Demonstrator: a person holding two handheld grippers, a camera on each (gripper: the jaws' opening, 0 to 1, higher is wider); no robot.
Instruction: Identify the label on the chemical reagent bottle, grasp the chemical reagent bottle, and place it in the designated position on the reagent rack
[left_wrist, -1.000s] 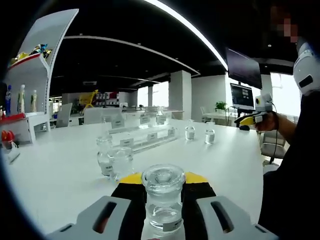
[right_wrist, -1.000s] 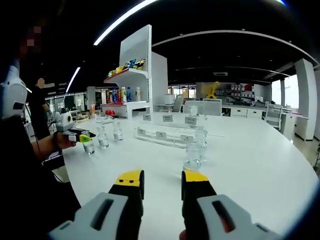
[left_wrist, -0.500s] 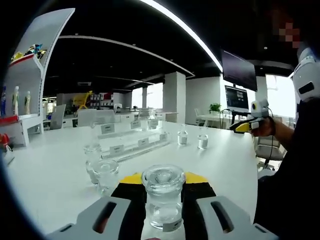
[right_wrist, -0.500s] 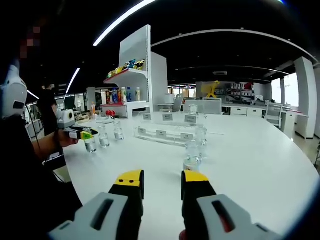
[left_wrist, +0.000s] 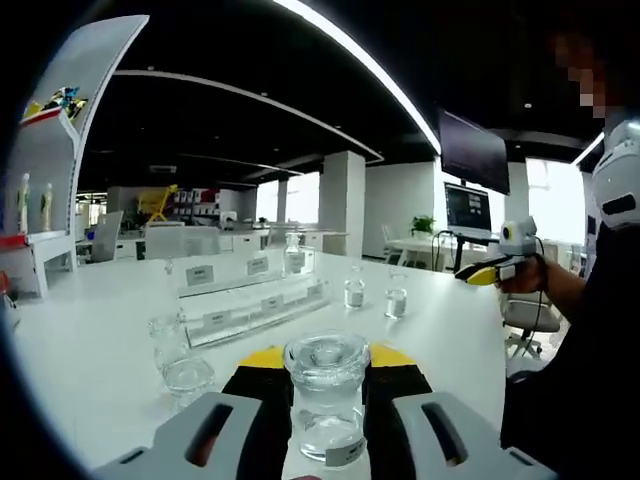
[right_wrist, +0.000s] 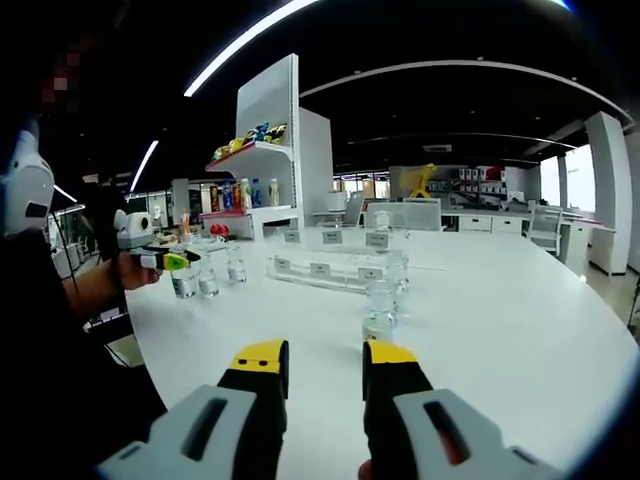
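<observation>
My left gripper (left_wrist: 325, 372) is shut on a clear glass reagent bottle (left_wrist: 326, 400) with a round stopper and a small label low on its front. From the right gripper view, that left gripper (right_wrist: 165, 262) holds the bottle (right_wrist: 184, 284) above the white table's left side. The clear acrylic reagent rack (left_wrist: 250, 296) with white labels lies ahead, one bottle (left_wrist: 292, 256) standing on it. My right gripper (right_wrist: 315, 372) is open over the table, nothing between its jaws, and shows at the right in the left gripper view (left_wrist: 490, 268). The rack (right_wrist: 335, 268) is beyond it.
Loose clear bottles stand on the white table (left_wrist: 90, 330): two close together (left_wrist: 185, 365) near the rack, two more (left_wrist: 354, 292) (left_wrist: 396, 300) to its right. A white shelf unit (right_wrist: 270, 150) holds coloured bottles. A person's arm (right_wrist: 95, 290) is at the left.
The left gripper has risen slightly with its bottle and swung right; the rack and loose bottles slid left in its view. The right gripper's view has barely shifted.
</observation>
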